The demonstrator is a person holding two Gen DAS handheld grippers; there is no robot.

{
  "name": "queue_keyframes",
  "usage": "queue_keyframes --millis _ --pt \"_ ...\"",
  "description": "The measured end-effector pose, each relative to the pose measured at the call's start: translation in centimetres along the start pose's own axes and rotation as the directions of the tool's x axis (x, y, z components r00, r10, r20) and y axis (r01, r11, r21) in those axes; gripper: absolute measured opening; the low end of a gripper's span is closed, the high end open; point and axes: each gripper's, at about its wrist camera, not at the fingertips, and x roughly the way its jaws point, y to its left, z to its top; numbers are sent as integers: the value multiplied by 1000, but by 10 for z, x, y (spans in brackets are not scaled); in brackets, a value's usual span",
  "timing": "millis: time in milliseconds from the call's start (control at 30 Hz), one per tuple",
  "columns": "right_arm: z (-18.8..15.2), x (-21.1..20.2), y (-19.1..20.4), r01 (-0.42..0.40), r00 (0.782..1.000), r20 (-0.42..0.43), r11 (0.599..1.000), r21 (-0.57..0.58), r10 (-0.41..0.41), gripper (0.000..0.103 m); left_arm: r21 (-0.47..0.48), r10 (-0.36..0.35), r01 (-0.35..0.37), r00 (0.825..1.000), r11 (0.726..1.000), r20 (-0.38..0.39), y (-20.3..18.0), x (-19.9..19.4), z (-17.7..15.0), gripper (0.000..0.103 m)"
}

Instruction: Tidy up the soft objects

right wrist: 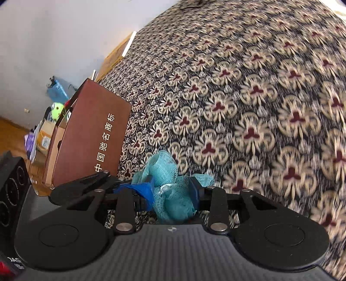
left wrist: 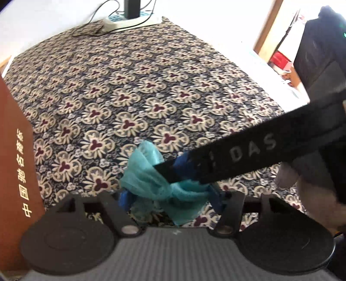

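Observation:
A teal mesh pouf (left wrist: 142, 173) hangs low over the floral cloth (left wrist: 151, 86). My left gripper (left wrist: 170, 196) has the mesh bunched between its blue fingers, and it touches both pads. My right gripper (left wrist: 173, 173) reaches in from the right on a black body and pinches the middle of the mesh. In the right wrist view the pouf (right wrist: 164, 166) fills the gap of the right gripper (right wrist: 172, 192), pressed by both blue pads. The left gripper's black linkage (right wrist: 86, 181) comes in from the left beside it.
A brown box with gold characters (left wrist: 15, 162) (right wrist: 90, 134) stands open-topped at the cloth's left edge, close to the pouf. A white power strip (left wrist: 129, 19) with cables lies at the far edge. A dark sleeve (left wrist: 320, 64) is at right. Floor clutter (right wrist: 56, 110) lies behind the box.

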Motion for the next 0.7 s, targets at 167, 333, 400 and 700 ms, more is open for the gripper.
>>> queue_keyframes --millis 167,333,400,700 --pt "-9 1 7 30 999 22 1000 0 -30 18 5 11 -10 1000 1000 -7 -1 -5 0 58" --pt "-11 9 22 66 997 49 998 -21 -65 18 -4 11 -11 1000 1000 -9 1 -13 2 57" --pt "-11 13 28 71 996 59 997 -33 -69 18 -8 12 -12 1000 1000 -4 3 -16 2 57" --pt "-12 23 51 78 992 102 994 -77 -70 16 15 34 -34 999 999 19 2 -34 0 56"
